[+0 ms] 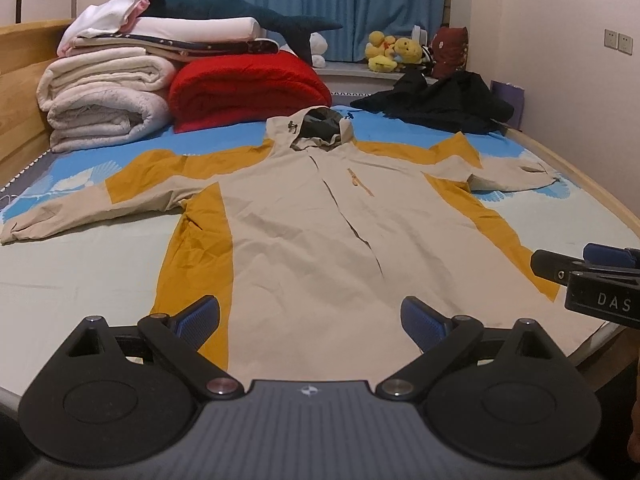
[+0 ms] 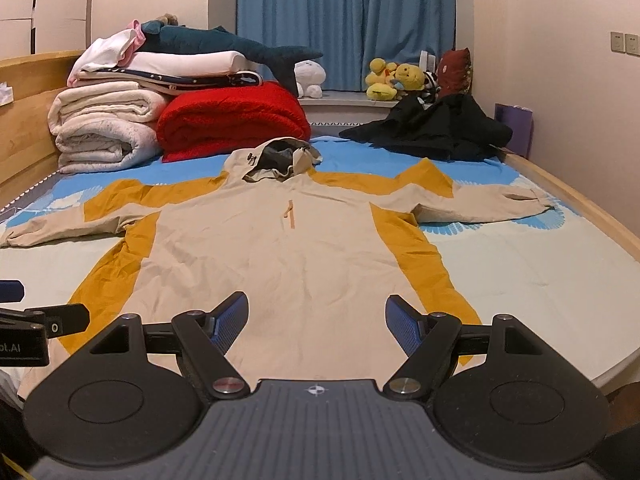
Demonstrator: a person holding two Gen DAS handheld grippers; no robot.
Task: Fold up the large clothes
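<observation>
A beige and mustard hooded jacket (image 1: 304,208) lies flat and face up on the bed (image 1: 80,280), sleeves stretched out to both sides and hood (image 1: 316,130) toward the far end. The left gripper (image 1: 310,322) hovers above the jacket's hem with its fingers spread wide, holding nothing. The right gripper (image 2: 316,320) hangs just beside it (its tip shows at the right edge of the left wrist view), equally spread and empty, also over the hem. Beyond the hood sit a folded red blanket (image 1: 248,90) and stacked white quilts (image 1: 104,96), with a plush shark (image 1: 240,16) on top. A dark garment (image 1: 440,100) lies crumpled at the far right corner.
</observation>
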